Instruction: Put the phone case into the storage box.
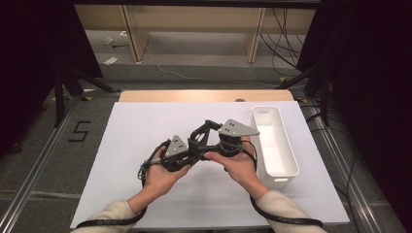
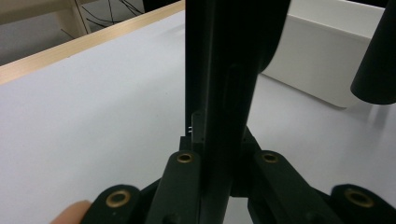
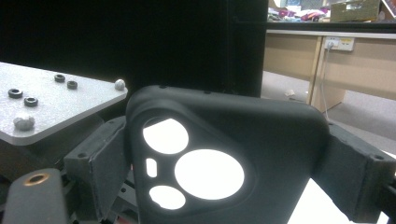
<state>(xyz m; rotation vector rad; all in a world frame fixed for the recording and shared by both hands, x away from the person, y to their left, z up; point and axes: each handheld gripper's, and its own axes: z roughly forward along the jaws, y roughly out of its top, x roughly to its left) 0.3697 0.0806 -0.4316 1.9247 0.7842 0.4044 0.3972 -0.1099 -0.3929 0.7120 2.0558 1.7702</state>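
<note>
A black phone case (image 3: 224, 135) with round camera cut-outs stands between the two pads (image 3: 95, 161) of my right gripper (image 3: 226, 175); both pads touch its side edges. My left gripper (image 2: 219, 140) is shut on the same case (image 2: 224, 70), seen edge-on as a dark upright slab. From above, both hands hold the grippers close together over the middle of the white table. The left gripper (image 1: 193, 144) points right, the right gripper (image 1: 209, 128) points left, and the case (image 1: 199, 136) is a dark shape between them.
A long white bin (image 1: 274, 141) stands at the right of the table (image 1: 145, 121), close to the right hand, and appears in the left gripper view as the bin (image 2: 327, 60). The left gripper's grey plate (image 3: 51, 105) sits just left of the case. Cables trail from both wrists.
</note>
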